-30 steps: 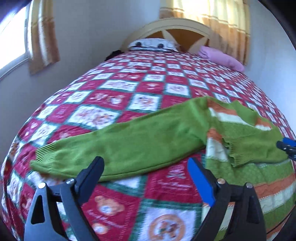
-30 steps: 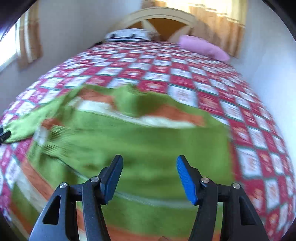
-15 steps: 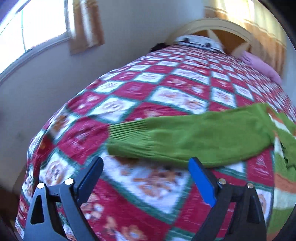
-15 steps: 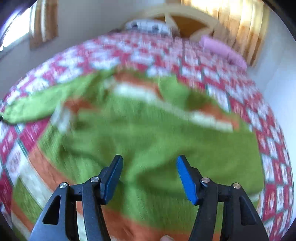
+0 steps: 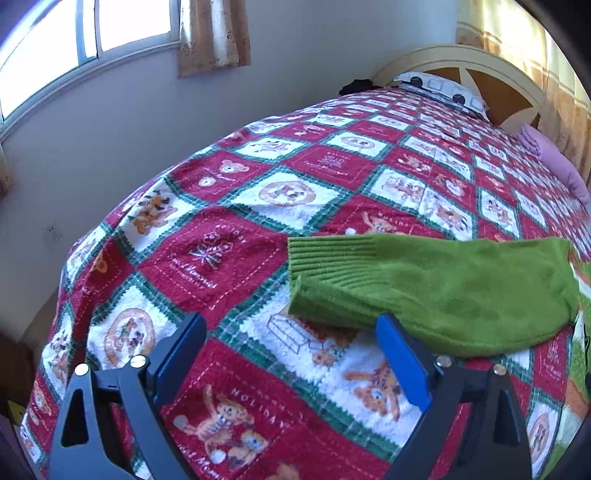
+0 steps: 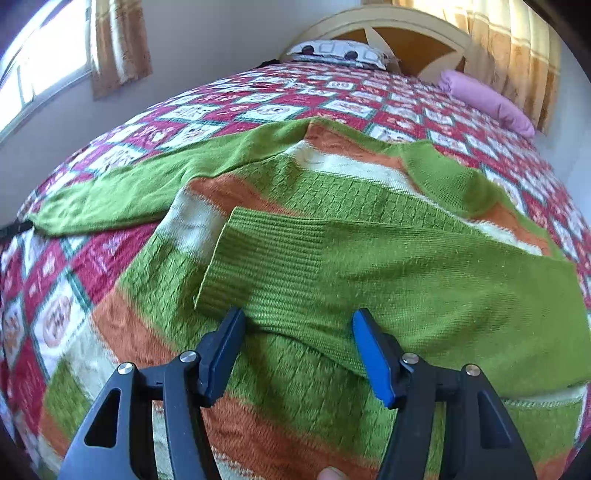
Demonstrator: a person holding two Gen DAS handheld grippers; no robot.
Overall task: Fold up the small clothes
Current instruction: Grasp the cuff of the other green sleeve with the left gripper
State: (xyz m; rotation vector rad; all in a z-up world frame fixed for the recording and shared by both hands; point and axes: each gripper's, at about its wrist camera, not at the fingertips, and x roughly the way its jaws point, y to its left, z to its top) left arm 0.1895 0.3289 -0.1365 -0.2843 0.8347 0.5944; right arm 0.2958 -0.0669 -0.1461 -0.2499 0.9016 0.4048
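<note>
A small green sweater (image 6: pixel 332 206) with orange and white stripes lies flat on the bed. One sleeve (image 6: pixel 406 280) is folded across its body, its ribbed cuff just ahead of my right gripper (image 6: pixel 295 350), which is open and empty above the sweater. The other sleeve (image 5: pixel 436 291) lies stretched out sideways on the quilt. Its ribbed cuff (image 5: pixel 328 266) sits just ahead of my left gripper (image 5: pixel 291 354), which is open and empty, with the right finger at the sleeve's near edge.
The bed carries a red, white and green patchwork quilt (image 5: pixel 229 258). A patterned pillow (image 6: pixel 336 53) and a pink pillow (image 6: pixel 484 101) lie by the headboard (image 6: pixel 399 33). A wall and a curtained window (image 5: pixel 85 40) stand to the left.
My left gripper has moved left along the outstretched sleeve to its cuff and come closer. My right gripper has come closer to the folded sleeve's cuff. Both stay open.
</note>
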